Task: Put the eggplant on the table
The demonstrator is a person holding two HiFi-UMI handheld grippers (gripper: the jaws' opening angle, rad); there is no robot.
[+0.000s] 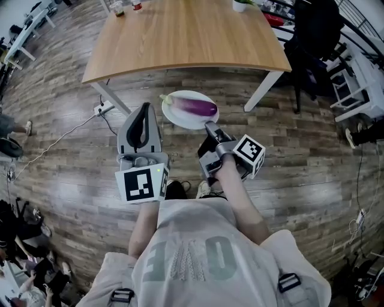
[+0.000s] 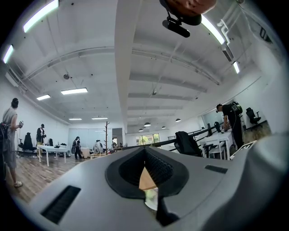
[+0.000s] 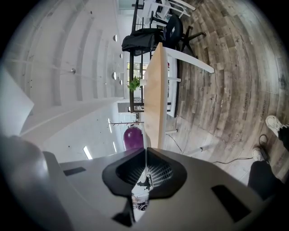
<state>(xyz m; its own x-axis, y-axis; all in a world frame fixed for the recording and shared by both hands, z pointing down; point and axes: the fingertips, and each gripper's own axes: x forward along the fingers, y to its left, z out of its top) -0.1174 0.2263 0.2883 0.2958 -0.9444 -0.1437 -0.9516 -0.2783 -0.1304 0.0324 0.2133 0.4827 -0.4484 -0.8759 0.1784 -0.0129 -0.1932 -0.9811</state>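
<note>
A purple eggplant (image 1: 198, 107) lies on a white plate (image 1: 180, 117) that hangs over the wooden floor, just in front of the light wooden table (image 1: 186, 36). My right gripper (image 1: 209, 126) is shut on the plate's near rim. In the right gripper view the thin rim (image 3: 145, 162) runs between the closed jaws, with the eggplant (image 3: 133, 137) beyond it and the table (image 3: 153, 103) seen edge-on. My left gripper (image 1: 144, 108) is to the left of the plate, apart from it, shut and holding nothing. In its own view the left gripper (image 2: 144, 151) points slightly upward into the room.
A small potted plant (image 1: 243, 5) and some small items (image 1: 117, 7) stand at the table's far edge. Black chairs (image 1: 315, 30) stand right of the table. A power strip with a cable (image 1: 102, 109) lies on the floor by the left table leg. People (image 2: 9, 135) stand across the room.
</note>
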